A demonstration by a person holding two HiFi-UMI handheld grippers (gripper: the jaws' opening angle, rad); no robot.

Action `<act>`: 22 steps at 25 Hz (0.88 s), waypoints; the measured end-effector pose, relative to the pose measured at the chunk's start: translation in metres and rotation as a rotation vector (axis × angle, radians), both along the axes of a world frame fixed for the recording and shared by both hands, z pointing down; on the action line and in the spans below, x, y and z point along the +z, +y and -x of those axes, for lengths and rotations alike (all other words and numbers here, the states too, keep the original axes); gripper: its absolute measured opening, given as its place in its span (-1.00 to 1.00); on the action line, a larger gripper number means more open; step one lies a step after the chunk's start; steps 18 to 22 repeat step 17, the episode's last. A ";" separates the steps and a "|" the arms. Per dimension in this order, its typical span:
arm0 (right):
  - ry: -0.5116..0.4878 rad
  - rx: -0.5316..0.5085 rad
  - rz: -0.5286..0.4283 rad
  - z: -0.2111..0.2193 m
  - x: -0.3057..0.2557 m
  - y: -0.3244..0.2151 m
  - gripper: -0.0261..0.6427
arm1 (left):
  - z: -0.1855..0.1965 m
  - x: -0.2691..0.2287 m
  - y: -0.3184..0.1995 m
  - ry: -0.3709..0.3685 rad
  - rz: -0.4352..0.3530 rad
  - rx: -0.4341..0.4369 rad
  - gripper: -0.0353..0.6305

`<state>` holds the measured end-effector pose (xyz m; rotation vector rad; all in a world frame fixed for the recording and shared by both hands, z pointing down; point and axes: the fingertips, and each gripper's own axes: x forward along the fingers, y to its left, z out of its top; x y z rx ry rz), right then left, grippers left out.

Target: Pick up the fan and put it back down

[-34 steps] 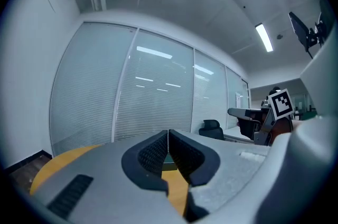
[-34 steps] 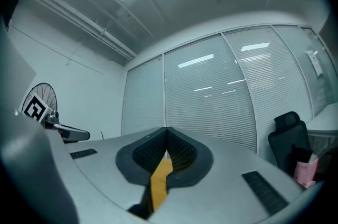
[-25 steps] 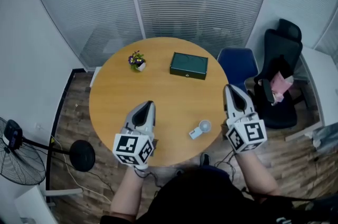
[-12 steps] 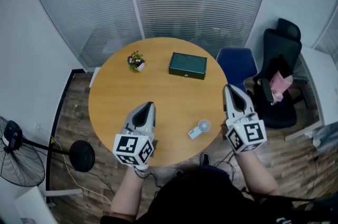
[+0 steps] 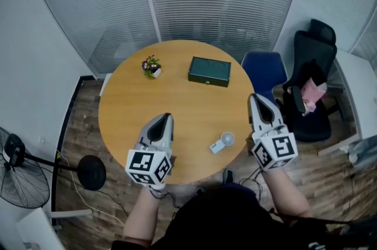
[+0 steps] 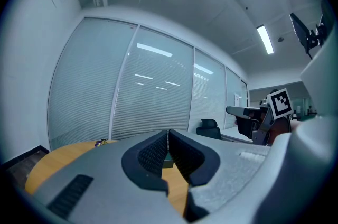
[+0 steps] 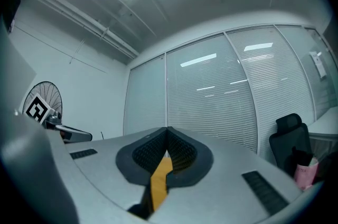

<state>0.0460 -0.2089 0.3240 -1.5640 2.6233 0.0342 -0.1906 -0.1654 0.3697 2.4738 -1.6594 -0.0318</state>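
Note:
A small white handheld fan (image 5: 222,143) lies flat on the round wooden table (image 5: 129,107), near its front edge between my two hands. My left gripper (image 5: 166,117) hovers over the table's front left part, shut with nothing between its fingers. My right gripper (image 5: 254,99) is held level at the table's right edge, a little right of the fan, its jaws shut and empty. In the left gripper view the closed jaw tips (image 6: 168,133) point across the table. The right gripper view shows its closed tips (image 7: 167,130) toward the glass wall.
A dark green box (image 5: 209,72) and a small potted plant (image 5: 152,67) stand at the table's far side. A blue chair (image 5: 264,73) and a black office chair (image 5: 312,75) stand to the right. A standing floor fan (image 5: 23,175) is at the lower left.

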 end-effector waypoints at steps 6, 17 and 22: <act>0.008 -0.006 0.005 -0.003 0.003 -0.003 -0.91 | -0.004 0.005 -0.003 -0.003 0.010 0.000 -0.86; 0.017 -0.025 0.014 -0.009 0.006 -0.016 -0.91 | -0.018 0.008 -0.017 -0.011 0.022 -0.002 -0.86; 0.017 -0.025 0.014 -0.009 0.006 -0.016 -0.91 | -0.018 0.008 -0.017 -0.011 0.022 -0.002 -0.86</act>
